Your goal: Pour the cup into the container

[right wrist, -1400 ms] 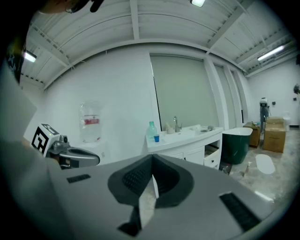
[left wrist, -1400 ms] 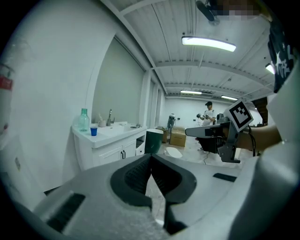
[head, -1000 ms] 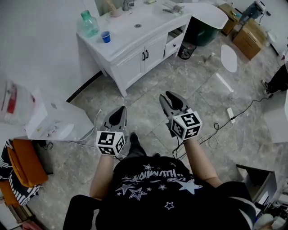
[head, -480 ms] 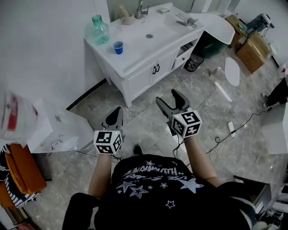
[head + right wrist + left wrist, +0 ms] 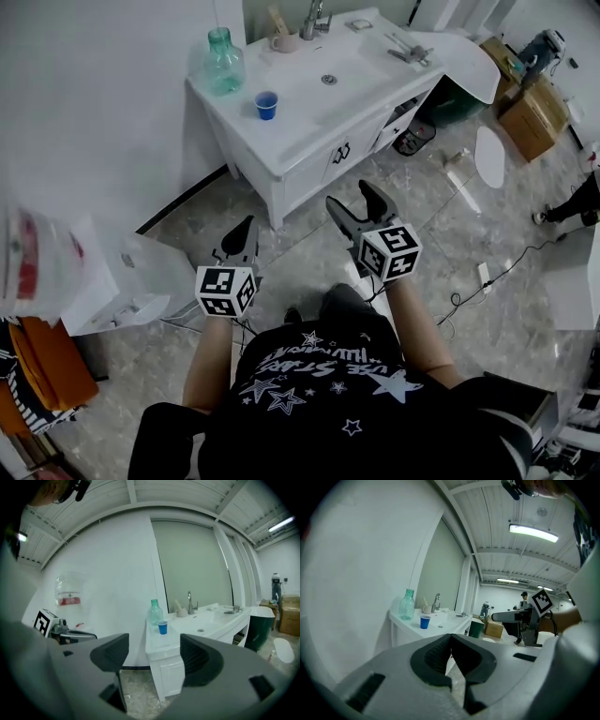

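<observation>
Marbled grey tile floor (image 5: 309,234) fills the middle of the head view, and a white vanity counter (image 5: 309,117) with cupboard doors stands against the wall at the upper centre. On its left end sits a small blue plastic cup (image 5: 266,105), upright. Just beyond it, toward the upper left, is a green translucent bottle (image 5: 225,62) with a narrow neck, which is probably the container meant. The two stand near each other but not touching. A chrome tap (image 5: 314,17) and the sunken basin (image 5: 329,80) lie to the right of them.

Both grippers are held out over the floor at the lower centre, well short of the counter. The left gripper (image 5: 246,225) is clenched, its jaws pressed together on nothing. The right gripper (image 5: 349,195) has just been opening; its jaws now stand wide apart with nothing between them, and its own view frames the cup in the gap, far off.

Nothing of the pour has begun; the approach to the cup looks like the step in hand.

- **Crushing:** the cup looks thin and light, so a hard squeeze could buckle it and spill whatever is inside. Its contents cannot be made out from here.
- **Collision:** a wide jaw coming in beside the cup could knock the bottle, given how close they stand.
- **Missed pour:** with so narrow a mouth, a quick or off-centre tilt would send liquid over the counter.
</observation>
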A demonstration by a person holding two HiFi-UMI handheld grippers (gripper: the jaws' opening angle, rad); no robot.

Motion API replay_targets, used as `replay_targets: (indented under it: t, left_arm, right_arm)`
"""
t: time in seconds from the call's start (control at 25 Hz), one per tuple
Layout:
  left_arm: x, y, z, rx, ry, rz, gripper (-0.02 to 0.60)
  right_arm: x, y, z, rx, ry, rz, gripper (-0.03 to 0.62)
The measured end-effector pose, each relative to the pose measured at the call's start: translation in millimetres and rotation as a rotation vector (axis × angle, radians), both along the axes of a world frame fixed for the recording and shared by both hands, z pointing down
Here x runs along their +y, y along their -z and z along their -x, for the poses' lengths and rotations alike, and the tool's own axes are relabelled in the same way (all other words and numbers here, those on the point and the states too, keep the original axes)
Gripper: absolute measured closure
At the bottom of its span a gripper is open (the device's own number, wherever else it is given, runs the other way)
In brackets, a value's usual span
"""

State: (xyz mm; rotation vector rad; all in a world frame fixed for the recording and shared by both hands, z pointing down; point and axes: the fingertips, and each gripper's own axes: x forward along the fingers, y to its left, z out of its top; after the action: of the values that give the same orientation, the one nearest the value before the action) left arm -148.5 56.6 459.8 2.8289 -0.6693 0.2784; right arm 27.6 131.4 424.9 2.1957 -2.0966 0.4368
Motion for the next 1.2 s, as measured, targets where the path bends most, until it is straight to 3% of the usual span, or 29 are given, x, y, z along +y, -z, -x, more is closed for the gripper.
replay_targets:
  t: [0.4, 0.8, 1.2]
  left_arm:
    - [-60.3, -18.9, -11.3, -0.037, 0.12, 0.015, 0.572]
    - [-140.6, -17.9, -65.0, -0.081, 0.288, 0.021, 0.572]
    - [-193.7, -27.2, -94.3, -0.128, 0.439, 0.039, 0.572]
  right_arm:
    - [-84.3, -21.4, -41.1, 0.011, 0.092, 0.013, 0.267]
    - [-205.9, -41.1, -92.1, 0.038, 0.307, 0.041, 0.27]
    - [-286.4, -78.5, -98.3, 0.127, 0.566, 0.104, 0.27]
